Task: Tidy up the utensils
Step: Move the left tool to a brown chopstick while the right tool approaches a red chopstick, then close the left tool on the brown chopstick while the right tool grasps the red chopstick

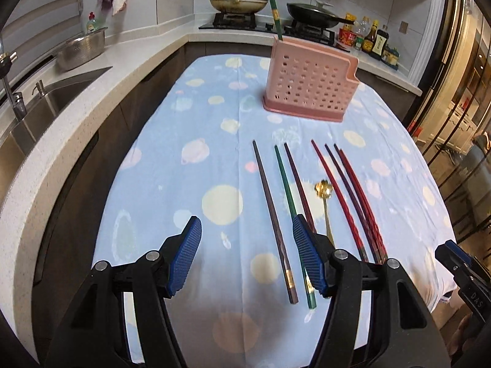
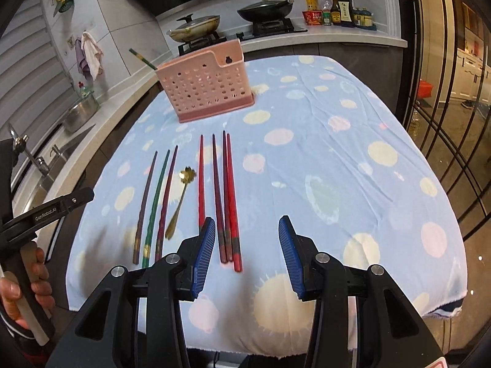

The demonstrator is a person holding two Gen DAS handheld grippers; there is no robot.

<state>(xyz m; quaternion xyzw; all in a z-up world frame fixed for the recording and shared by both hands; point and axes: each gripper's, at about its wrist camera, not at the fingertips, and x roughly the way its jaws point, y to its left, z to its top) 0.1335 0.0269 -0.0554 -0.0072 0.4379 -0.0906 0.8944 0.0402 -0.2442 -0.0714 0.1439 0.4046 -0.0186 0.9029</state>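
A pink perforated utensil holder (image 1: 310,86) (image 2: 207,87) stands at the far end of the table with one green chopstick (image 1: 275,18) (image 2: 142,58) in it. Several chopsticks lie side by side on the cloth: a brown one (image 1: 271,214), a green one (image 1: 291,211) (image 2: 155,202), dark red ones and bright red ones (image 1: 349,196) (image 2: 230,196). A gold spoon (image 1: 326,202) (image 2: 179,199) lies among them. My left gripper (image 1: 245,230) is open and empty above the near ends of the brown and green chopsticks. My right gripper (image 2: 247,230) is open and empty above the red chopsticks' near ends.
The table wears a blue cloth with pastel spots (image 1: 190,153) (image 2: 337,159). A counter with a sink (image 1: 46,98) runs along the left. A stove with two pans (image 1: 239,3) (image 2: 264,9) and sauce bottles (image 2: 337,9) stands behind. A glass door (image 2: 454,122) is on the right.
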